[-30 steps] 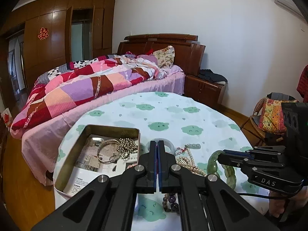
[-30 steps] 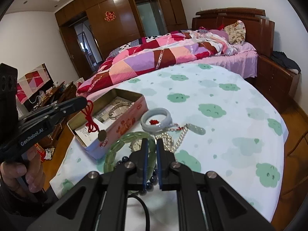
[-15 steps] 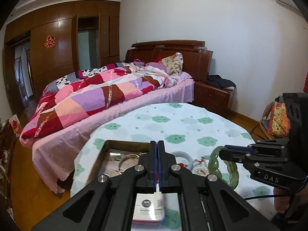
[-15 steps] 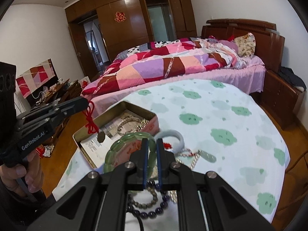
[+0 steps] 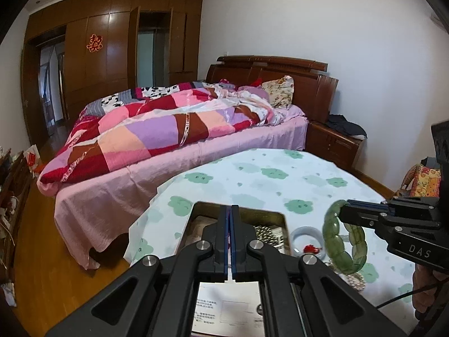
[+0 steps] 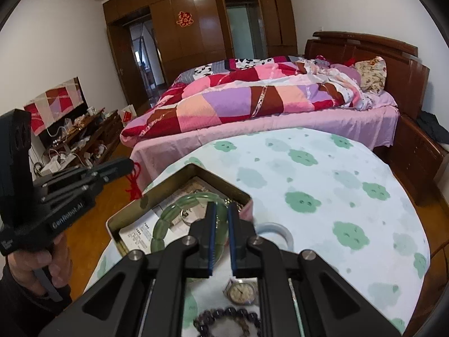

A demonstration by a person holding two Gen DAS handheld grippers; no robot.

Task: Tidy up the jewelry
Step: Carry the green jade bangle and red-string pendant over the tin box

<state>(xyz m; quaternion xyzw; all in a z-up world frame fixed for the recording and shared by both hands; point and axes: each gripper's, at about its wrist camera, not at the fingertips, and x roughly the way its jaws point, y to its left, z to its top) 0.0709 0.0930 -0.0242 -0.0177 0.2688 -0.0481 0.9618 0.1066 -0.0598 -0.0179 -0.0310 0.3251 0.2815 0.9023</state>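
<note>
Partly done: silver pieces already lie in the tin [image 5: 283,219]. Right gripper [image 6: 220,238] jaws clamp the green bracelet [image 5: 343,237] over it; left gripper [image 6: 127,166] jaws closed on a red-corded pendant [image 6: 134,186]. White bangle [image 6: 276,230], watch [image 6: 241,292], dark beads [image 6: 227,320] remain on the worktop [image 6: 322,174].

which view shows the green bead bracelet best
The left wrist view: the green bead bracelet hangs side-on, clear of clutter, with the right tool pinching its rim above the tablecloth. In the right wrist view the bracelet shows only as an arc over the tin, partly hidden behind that tool's own fingers.
</note>
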